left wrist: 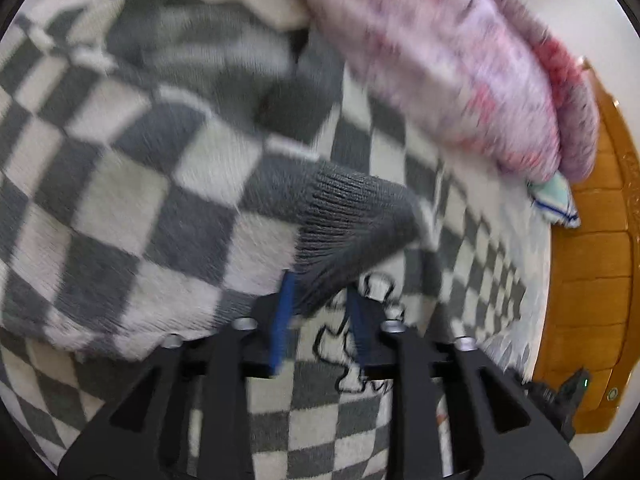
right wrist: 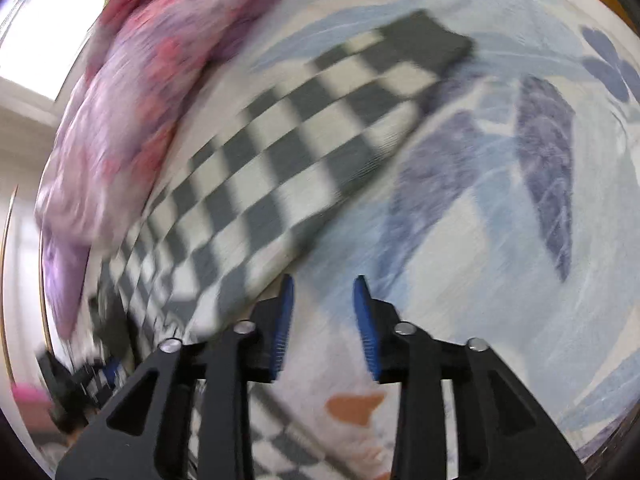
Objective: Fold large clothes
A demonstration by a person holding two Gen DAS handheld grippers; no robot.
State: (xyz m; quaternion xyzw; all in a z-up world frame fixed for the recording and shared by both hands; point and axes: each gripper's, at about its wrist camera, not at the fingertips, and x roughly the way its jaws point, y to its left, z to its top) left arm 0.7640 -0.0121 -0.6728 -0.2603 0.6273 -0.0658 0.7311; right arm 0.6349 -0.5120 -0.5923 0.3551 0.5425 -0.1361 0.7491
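- My left gripper (left wrist: pixel 320 300) has a matte black frame whose angular arms carry triangular cut-outs.
- Its two fingers (left wrist: pixel 282 332) wear ribbed blue pads.
- Round silver screw heads (left wrist: pixel 245 323) sit on the pivots, four across the frame.
- My right gripper (right wrist: pixel 323 306) looks the same: black angular arms with triangular slots.
- Its fingertips (right wrist: pixel 365 320) have bright blue pads, finely ribbed along the inner edges.
- Four silver screw heads (right wrist: pixel 405 328) cap its joints, two per side.
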